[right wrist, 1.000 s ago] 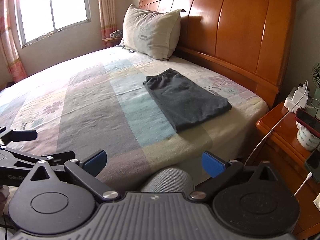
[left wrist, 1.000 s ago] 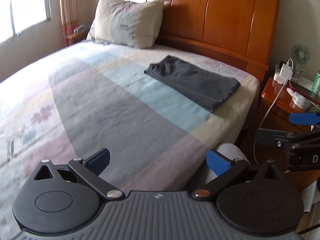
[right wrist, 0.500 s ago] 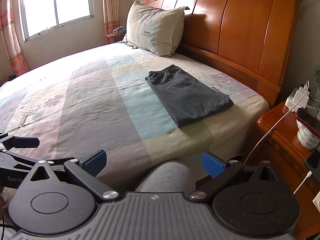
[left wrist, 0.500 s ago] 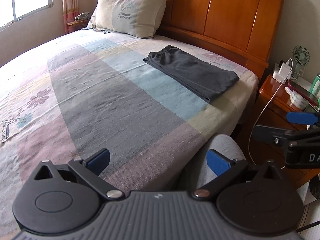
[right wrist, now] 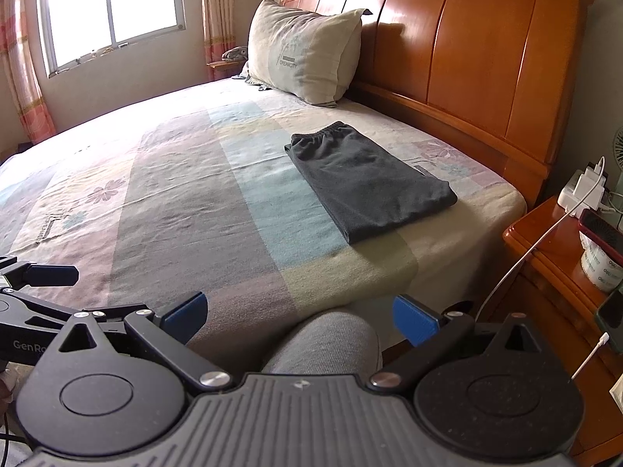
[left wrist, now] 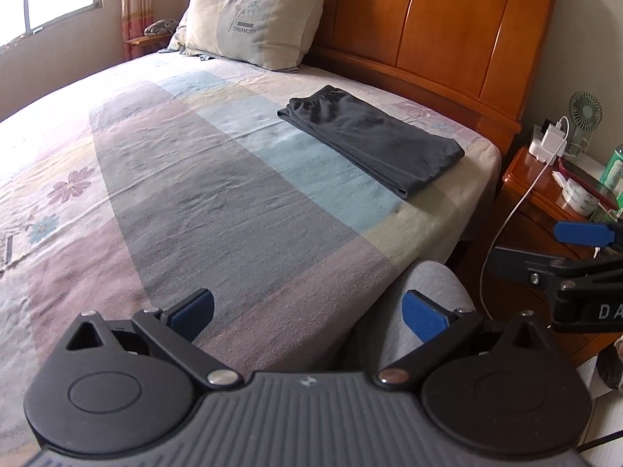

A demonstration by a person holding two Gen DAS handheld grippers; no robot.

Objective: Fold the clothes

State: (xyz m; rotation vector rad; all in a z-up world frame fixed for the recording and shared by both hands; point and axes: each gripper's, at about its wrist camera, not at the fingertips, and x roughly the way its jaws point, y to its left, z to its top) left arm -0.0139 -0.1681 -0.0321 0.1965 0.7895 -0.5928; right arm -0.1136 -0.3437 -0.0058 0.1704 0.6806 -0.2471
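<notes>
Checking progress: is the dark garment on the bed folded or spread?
Folded: the dark garment lies as a compact layered rectangle on the bed, waistband at one end.

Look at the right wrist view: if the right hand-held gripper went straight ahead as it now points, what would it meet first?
Probably the person's grey-clad knee, which sits low between the open fingers of the right hand-held gripper. If it passed above that, the striped bedspread comes next. Depth is hard to judge here.

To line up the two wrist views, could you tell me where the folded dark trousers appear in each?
Left wrist view: the folded dark trousers lie upper right of centre, near the bed's right edge.
Right wrist view: the trousers lie right of centre, waistband toward the pillow.
Shared landmark: the pillow leaning on the wooden headboard.
</notes>
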